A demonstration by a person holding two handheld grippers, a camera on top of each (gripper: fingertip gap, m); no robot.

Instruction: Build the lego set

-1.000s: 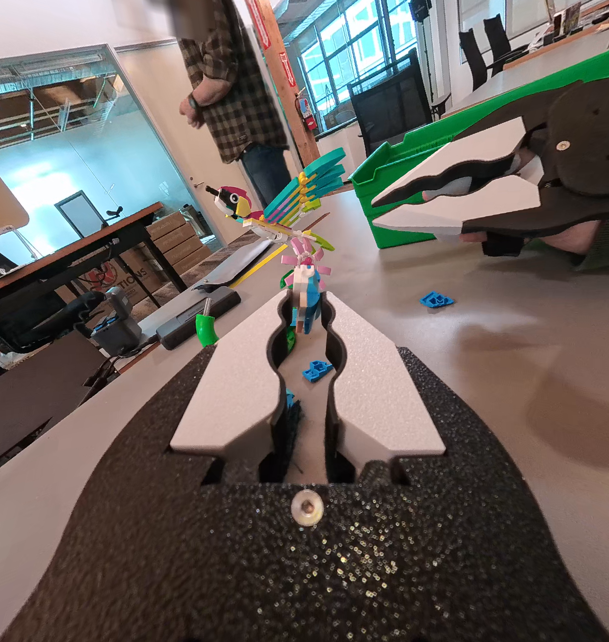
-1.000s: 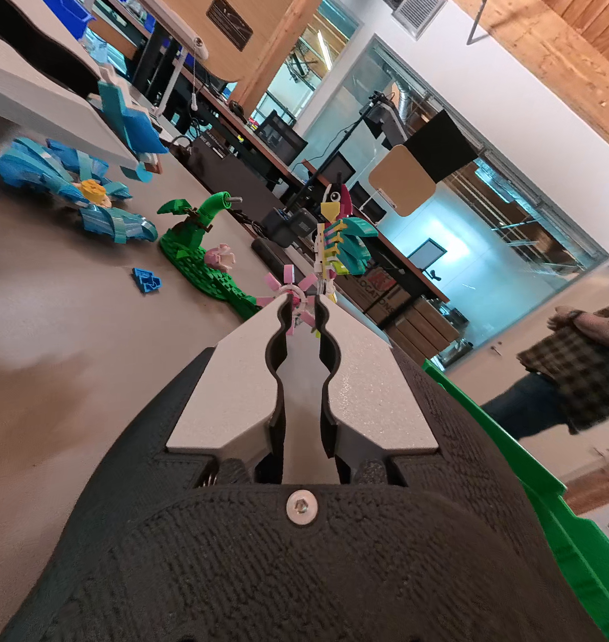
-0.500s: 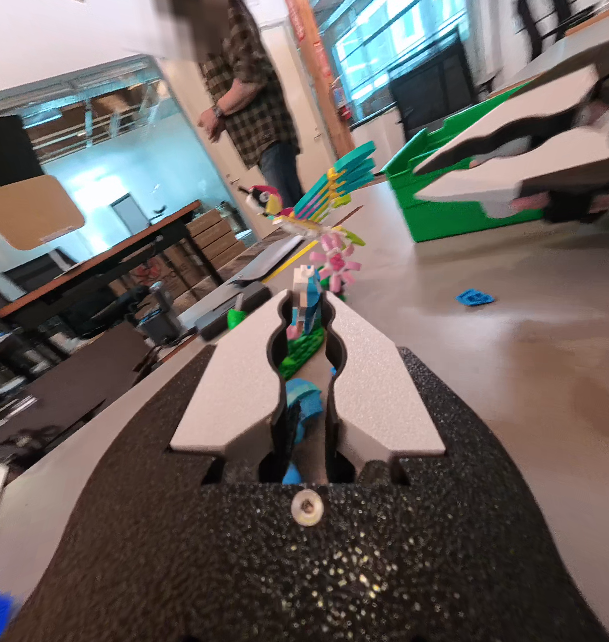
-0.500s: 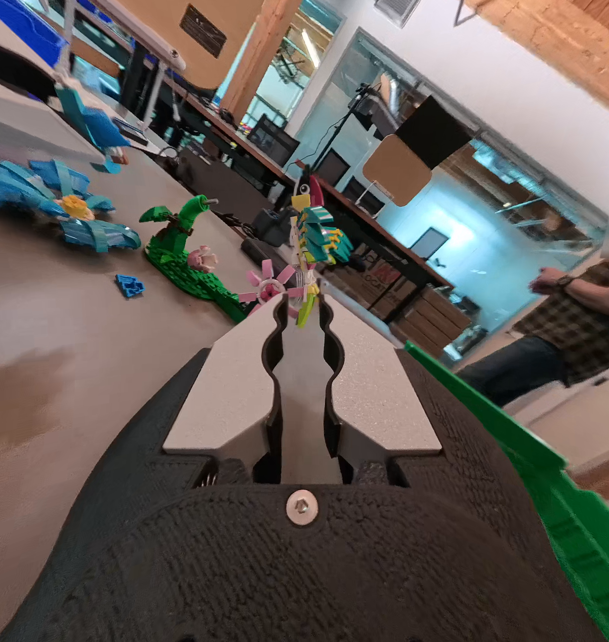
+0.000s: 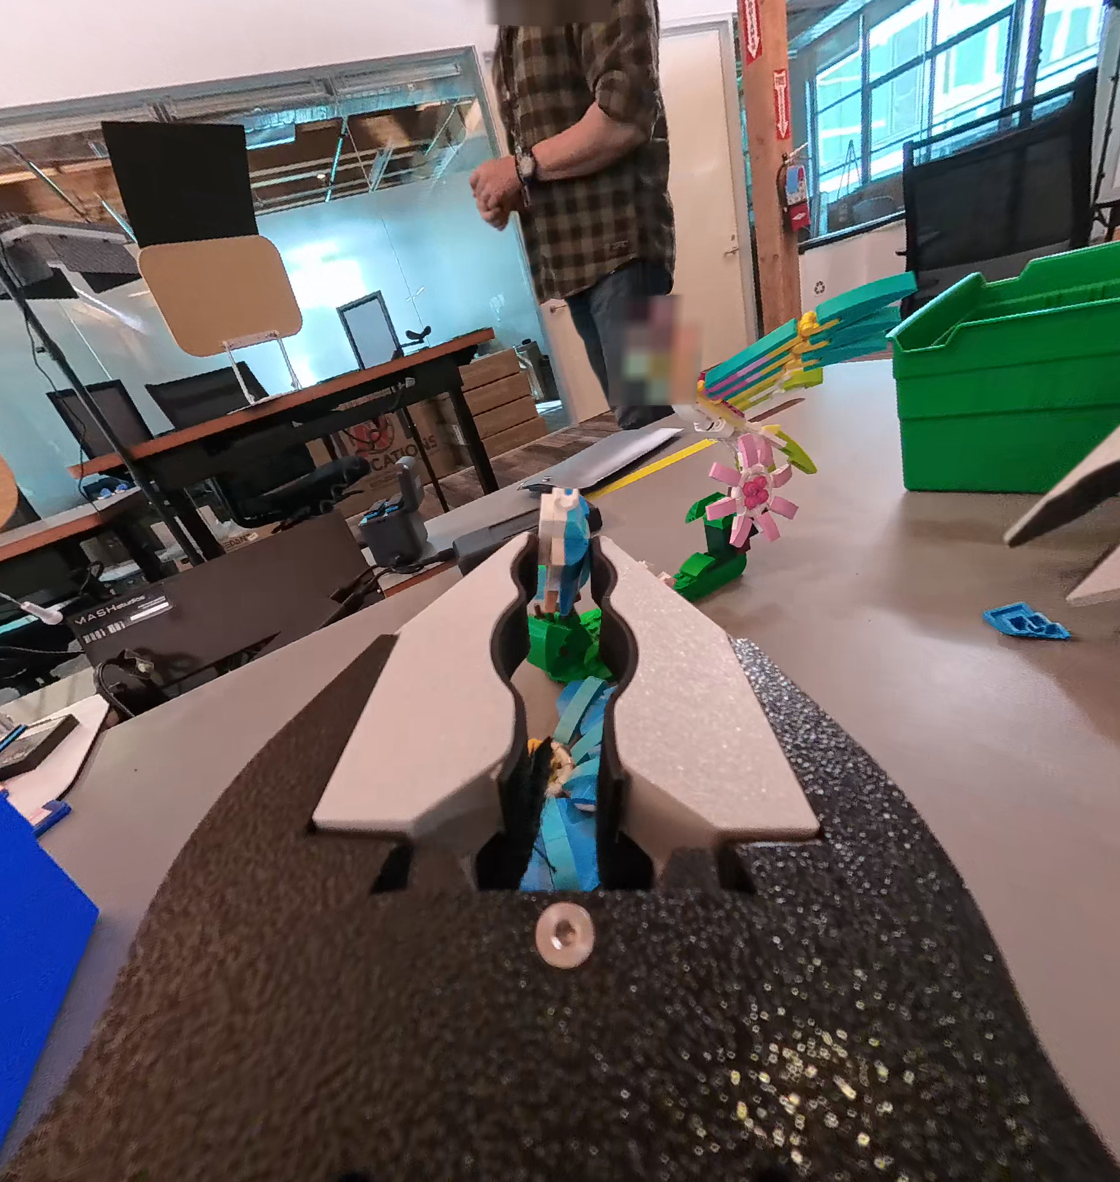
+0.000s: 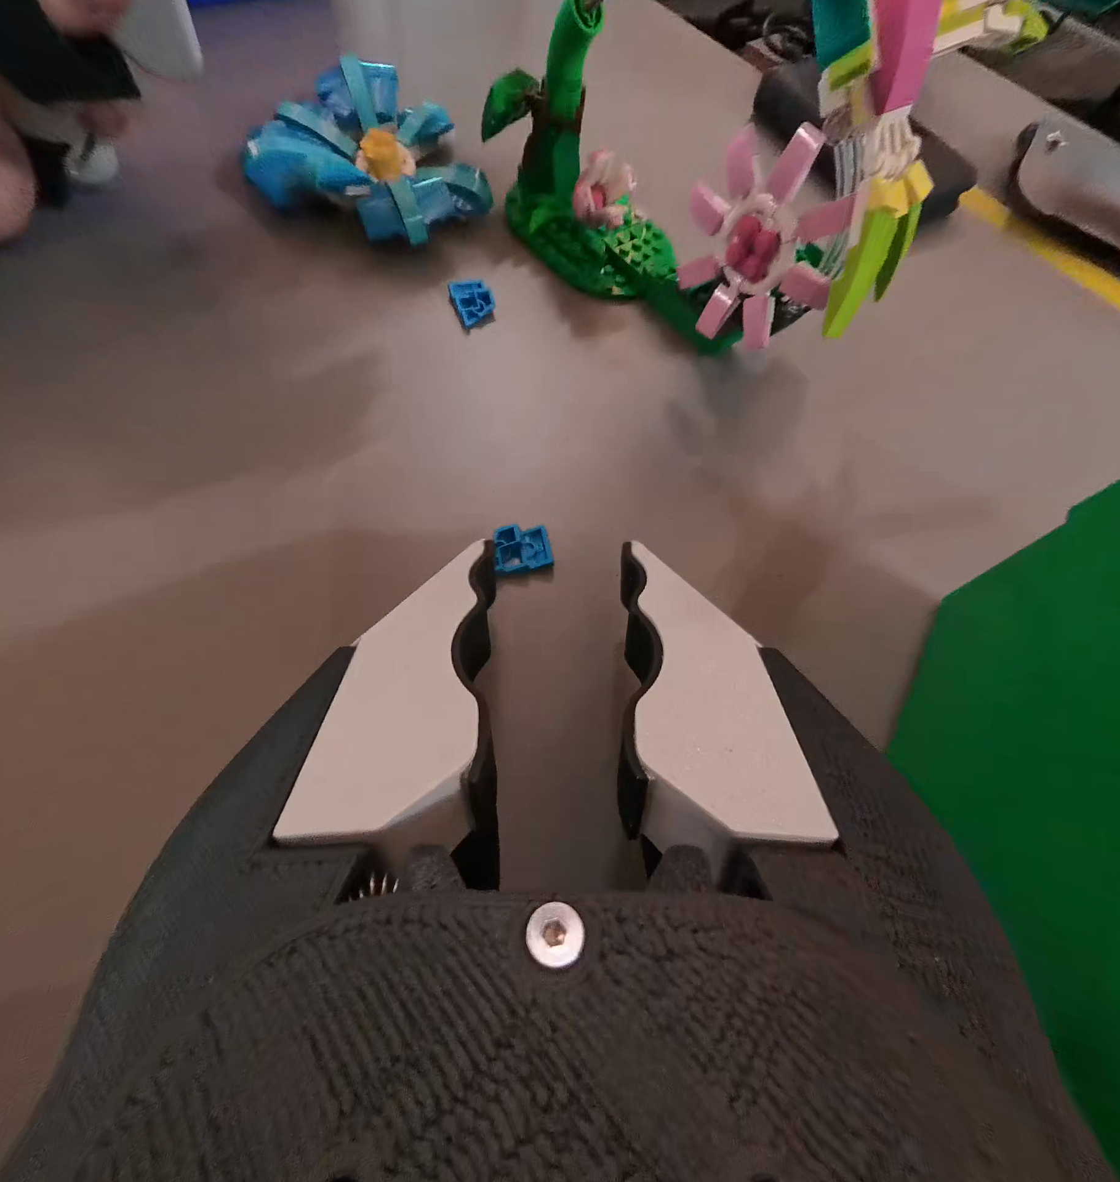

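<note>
My left gripper [image 5: 564,556] is shut on a small blue-and-white brick piece [image 5: 567,543] held upright at its tips. Below it lie a blue brick flower [image 5: 576,767] and a green brick base [image 5: 564,646]. My right gripper [image 6: 557,559] is open and points down at the grey table [image 6: 225,448]. A small blue brick piece [image 6: 522,550] lies at its left fingertip, on the table. A second small blue piece [image 6: 472,304] lies farther off, and it shows in the left wrist view [image 5: 1024,623]. The right gripper's fingers [image 5: 1094,505] show at that view's right edge.
A green stem on a base [image 6: 564,128], a pink brick flower [image 6: 755,243], a colourful brick bird's tail [image 5: 800,345] and the blue flower [image 6: 365,160] stand ahead. A green bin [image 6: 1024,767] is on the right. A person in a plaid shirt [image 5: 596,160] stands beyond the table. One gripper's finger ends stand about 20 centimeters off the other's.
My right gripper has tipped down toward the table and opened over a small blue piece. My left gripper has swung left and back over the blue flower, still holding its piece.
</note>
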